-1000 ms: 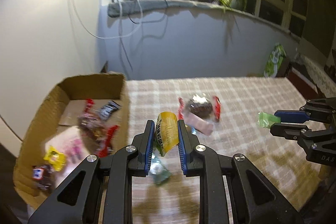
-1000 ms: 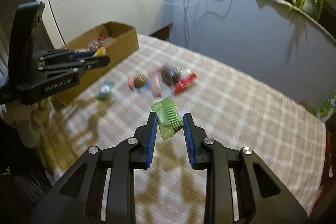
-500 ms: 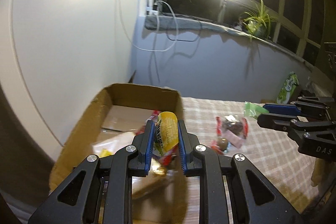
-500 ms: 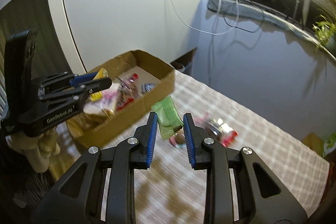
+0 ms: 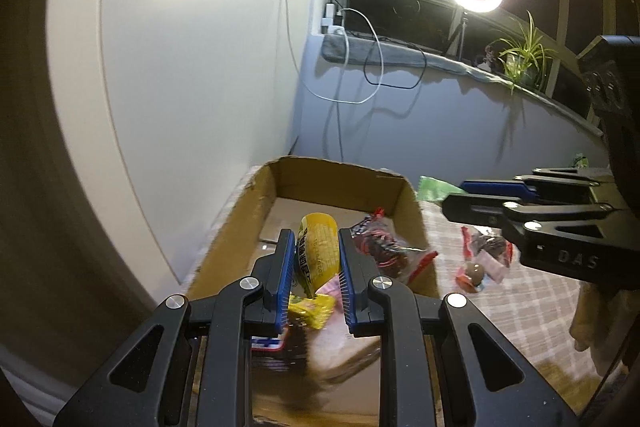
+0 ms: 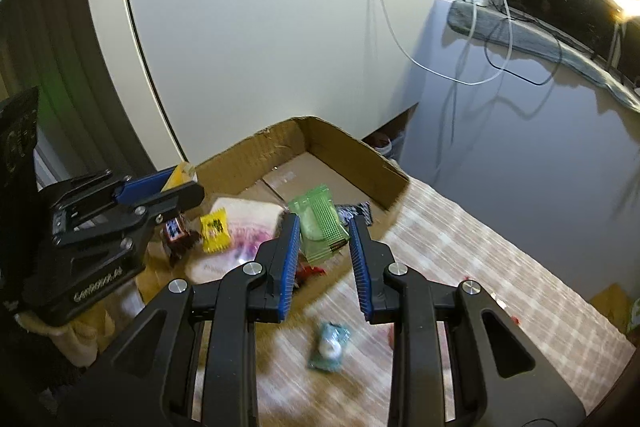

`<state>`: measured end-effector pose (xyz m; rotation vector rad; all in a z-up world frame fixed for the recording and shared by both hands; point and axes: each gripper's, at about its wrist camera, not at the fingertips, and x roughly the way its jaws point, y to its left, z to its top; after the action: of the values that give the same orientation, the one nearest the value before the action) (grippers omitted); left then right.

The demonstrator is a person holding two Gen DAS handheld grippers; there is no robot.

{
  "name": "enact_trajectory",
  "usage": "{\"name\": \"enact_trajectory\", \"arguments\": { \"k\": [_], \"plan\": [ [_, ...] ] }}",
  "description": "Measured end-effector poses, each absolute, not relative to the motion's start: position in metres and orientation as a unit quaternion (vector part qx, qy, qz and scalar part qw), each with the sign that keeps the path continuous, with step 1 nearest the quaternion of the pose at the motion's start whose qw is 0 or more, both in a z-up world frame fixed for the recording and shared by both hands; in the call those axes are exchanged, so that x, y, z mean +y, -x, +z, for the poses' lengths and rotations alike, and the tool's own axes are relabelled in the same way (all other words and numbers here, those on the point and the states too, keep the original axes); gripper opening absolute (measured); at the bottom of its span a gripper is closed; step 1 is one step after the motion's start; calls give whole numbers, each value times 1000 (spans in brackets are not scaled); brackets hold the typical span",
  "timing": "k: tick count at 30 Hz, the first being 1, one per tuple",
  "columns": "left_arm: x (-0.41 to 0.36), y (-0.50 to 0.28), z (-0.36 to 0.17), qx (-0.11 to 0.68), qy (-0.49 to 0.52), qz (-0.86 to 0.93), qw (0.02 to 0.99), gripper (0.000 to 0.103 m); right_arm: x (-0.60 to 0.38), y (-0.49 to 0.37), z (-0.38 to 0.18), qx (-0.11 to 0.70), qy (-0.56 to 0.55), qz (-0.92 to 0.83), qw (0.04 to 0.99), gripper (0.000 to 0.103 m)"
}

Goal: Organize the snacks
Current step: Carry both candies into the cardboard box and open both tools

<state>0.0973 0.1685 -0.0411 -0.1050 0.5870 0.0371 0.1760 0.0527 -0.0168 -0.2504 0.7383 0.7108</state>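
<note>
Matt brown corrugated card with rough torn edges is seen in the cardboard box (image 5: 408, 199). Glossy plastic film is shown by the yellow snack packet (image 5: 318, 251) and the green snack packet (image 6: 320, 227). A woven checked cloth (image 6: 480, 259) is spread over the table.

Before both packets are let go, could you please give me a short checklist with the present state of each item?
1. Left tongs shut on yellow packet: ok.
2. Yellow packet over the box opening: ok, box floor shows behind it in the left wrist view.
3. Right tongs grip green packet: ok, though the right pad's contact is hard to see.
4. Green packet over the box: ok, it sits above the box's near corner, close to the wall.
5. The two tongs apart: ok, a gap shows between them.
6. Drop height: cannot tell.
7. Loose snacks left on the cloth, such as the teal candy: not ok.
</note>
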Motion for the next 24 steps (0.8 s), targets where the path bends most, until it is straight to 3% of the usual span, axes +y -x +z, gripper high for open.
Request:
{"name": "enact_trajectory", "arguments": {
  "k": [19,24],
  "plan": [
    [182,-90,-44,284,48,36,957,22,94,-190,-29,374,137,352,847,27],
    [182,-89,-43,280,44,41,958,22,94,-190,-30,372,142,345,850,31]
  ]
}}
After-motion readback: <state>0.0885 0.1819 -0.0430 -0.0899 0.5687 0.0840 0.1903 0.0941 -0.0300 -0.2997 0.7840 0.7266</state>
